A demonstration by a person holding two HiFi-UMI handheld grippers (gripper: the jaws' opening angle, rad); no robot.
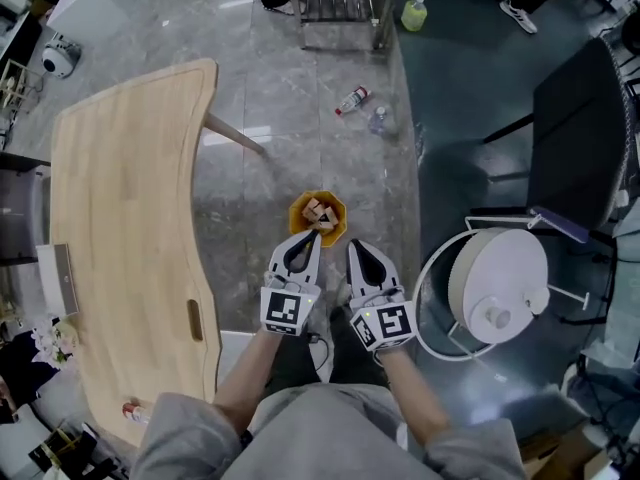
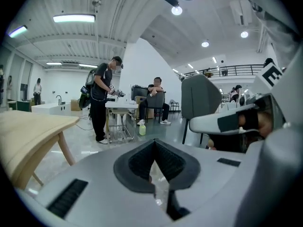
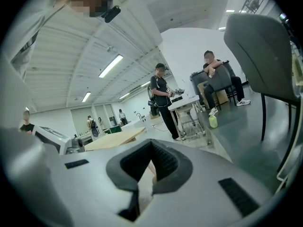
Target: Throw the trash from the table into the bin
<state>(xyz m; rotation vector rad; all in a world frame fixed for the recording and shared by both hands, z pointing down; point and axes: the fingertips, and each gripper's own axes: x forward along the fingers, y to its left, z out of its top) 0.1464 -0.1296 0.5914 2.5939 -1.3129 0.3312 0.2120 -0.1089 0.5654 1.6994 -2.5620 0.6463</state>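
Your left gripper (image 1: 312, 234) and right gripper (image 1: 353, 245) hang side by side, jaws pressed together on nothing. Just at their 12 o'clock, crumpled trash (image 1: 318, 211) already lies in the orange bin (image 1: 297, 218). Out at 9 o'clock the table (image 1: 130, 198) looks almost bare — one small item (image 1: 133, 409) at its 7 o'clock end may remain, so you seem nearly done.

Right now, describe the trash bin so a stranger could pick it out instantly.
Start at the long pale wooden table on the left of the head view. On the grey floor between it and the round white fan stands a small bin. It is the only orange thing there, open-topped with pale scraps inside, unlike the bottles lying farther off.
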